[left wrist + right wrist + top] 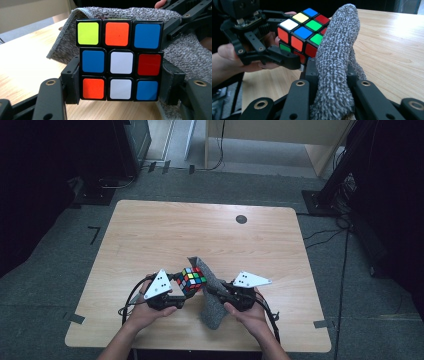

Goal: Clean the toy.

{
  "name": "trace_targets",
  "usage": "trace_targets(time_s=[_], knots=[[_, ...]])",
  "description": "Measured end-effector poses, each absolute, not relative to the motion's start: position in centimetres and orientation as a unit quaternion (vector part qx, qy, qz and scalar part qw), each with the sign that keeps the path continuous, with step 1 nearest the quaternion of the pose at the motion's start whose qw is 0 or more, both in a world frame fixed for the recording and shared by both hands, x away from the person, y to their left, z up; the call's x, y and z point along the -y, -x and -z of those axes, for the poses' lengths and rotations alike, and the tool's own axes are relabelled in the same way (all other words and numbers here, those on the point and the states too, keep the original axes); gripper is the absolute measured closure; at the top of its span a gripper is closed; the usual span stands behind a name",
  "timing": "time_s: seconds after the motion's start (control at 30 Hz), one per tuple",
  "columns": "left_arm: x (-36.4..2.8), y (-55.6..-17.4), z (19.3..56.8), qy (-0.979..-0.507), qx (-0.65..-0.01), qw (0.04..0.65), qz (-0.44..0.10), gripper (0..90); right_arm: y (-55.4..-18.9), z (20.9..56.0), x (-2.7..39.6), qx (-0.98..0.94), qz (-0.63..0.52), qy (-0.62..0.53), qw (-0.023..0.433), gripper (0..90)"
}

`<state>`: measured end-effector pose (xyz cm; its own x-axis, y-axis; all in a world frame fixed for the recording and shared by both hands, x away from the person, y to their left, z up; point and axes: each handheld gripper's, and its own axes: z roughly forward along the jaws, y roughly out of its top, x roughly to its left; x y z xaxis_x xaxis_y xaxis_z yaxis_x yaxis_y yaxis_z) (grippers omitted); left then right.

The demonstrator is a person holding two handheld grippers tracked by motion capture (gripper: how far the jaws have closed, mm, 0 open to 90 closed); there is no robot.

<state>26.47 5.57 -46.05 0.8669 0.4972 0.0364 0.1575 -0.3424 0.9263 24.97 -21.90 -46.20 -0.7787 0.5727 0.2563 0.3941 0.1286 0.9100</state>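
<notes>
A scrambled colour cube (192,280) is held just above the wooden table (150,230), clamped at its lower rows by my left gripper (181,296). In the left gripper view the cube (119,60) faces the camera between the left gripper (120,83) pads. A grey speckled cloth (212,295) drapes against the cube's right side. My right gripper (214,291) is shut on a fold of it. In the right gripper view the cloth (334,67) rises between the right gripper (332,72) jaws, with the cube (300,32) behind it.
A small dark round disc (241,219) sits in the table top near the far edge. Beyond the table are dark equipment stands (345,165) and cables on grey carpet. Tape marks (75,318) lie on the floor beside the table.
</notes>
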Motion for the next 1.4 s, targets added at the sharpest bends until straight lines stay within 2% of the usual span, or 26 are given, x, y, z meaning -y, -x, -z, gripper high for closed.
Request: trace_targets(time_s=[0.43,0.87,1.03,1.4], knots=[[-5.4,-26.4,45.9,-0.806,-0.209,0.528,-0.168,34.2,-24.9,45.4,22.8,-0.721,-0.596,-0.341,0.093,71.0],[-5.1,-26.5,46.1,-0.808,-0.219,0.521,-0.167,34.2,-25.2,46.3,21.8,-0.713,-0.582,-0.386,0.064,65.6],[-5.3,-26.6,46.0,-0.803,-0.223,0.53,-0.155,34.2,-25.2,46.5,21.8,-0.714,-0.58,-0.386,0.065,69.9],[-5.0,-26.3,46.0,-0.809,-0.213,0.527,-0.15,34.4,-25.2,46.4,22.0,-0.708,-0.584,-0.391,0.069,72.6]])
